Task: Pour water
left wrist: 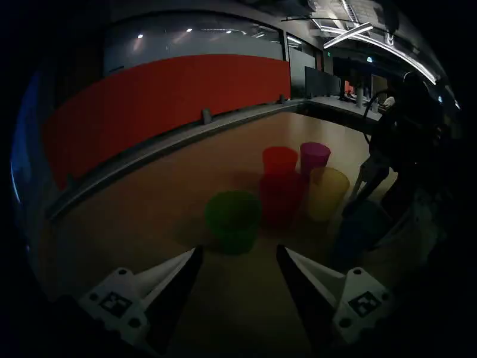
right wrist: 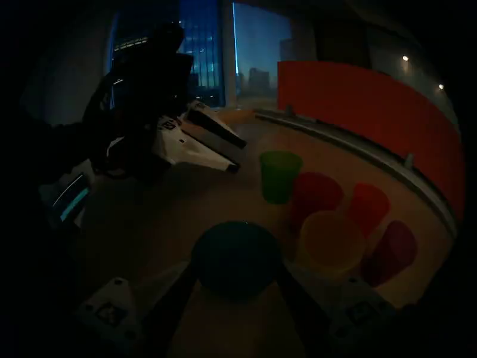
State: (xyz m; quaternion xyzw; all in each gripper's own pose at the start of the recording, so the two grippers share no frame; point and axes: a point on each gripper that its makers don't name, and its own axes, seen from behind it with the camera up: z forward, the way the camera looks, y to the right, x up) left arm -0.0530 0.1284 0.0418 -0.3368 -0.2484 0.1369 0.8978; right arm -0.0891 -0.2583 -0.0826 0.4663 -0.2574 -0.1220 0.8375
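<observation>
Directly ahead of the left claw (left wrist: 238,253), whose two fingers are standing spread wide apart, a green cup (left wrist: 232,219) is sitting upright on the wooden table (left wrist: 131,221), just beyond the fingertips. Behind that cup and a little to this claw's right, a red cup (left wrist: 280,200) is standing close beside it. An orange-red cup (left wrist: 280,160) and a purple cup (left wrist: 314,156) are standing farther back, and a yellow cup (left wrist: 327,192) is standing just right of the red one. A red wall panel (left wrist: 167,95) is running along the table's far edge, to the left of this claw. In the right gripper view, the right claw (right wrist: 237,275) is reaching around a blue cup (right wrist: 237,256), which is sitting between its two fingers and spanning the gap from one to the other. Whether the fingers are pressing on the cup or merely flanking it cannot be told in the dim light. The other five cups are grouped ahead and to the right of this claw, the yellow one nearest it. The left claw is hovering farther ahead on the left, its open fingers pointing toward the green cup.
</observation>
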